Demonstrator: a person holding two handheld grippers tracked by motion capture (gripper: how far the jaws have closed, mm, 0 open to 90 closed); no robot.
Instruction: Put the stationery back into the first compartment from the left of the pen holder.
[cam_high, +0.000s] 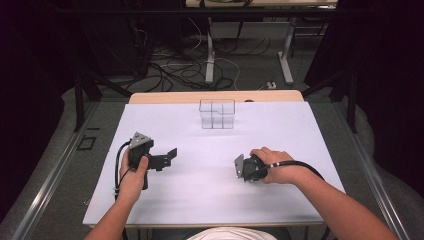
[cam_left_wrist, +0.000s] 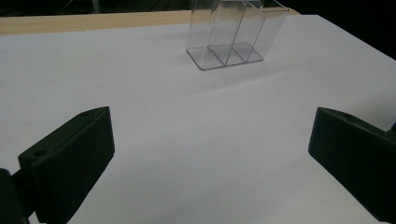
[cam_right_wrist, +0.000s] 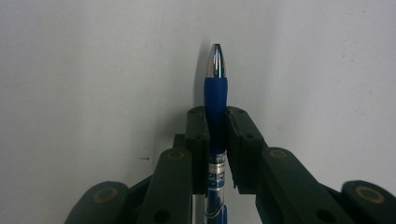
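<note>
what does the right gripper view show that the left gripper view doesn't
The right gripper view has a blue pen, silver tip forward, clamped between the right tool jaws. The left gripper view has the clear divided organizer standing near the table's far edge, and the left tool with its jaws wide apart and nothing between them. Both look onto the same white table surface.

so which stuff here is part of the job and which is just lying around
In the job:
- pen, clamped in the right gripper
- clear organizer, empty
- left gripper, open

Lying about:
- cables on the floor
- table legs behind
</note>
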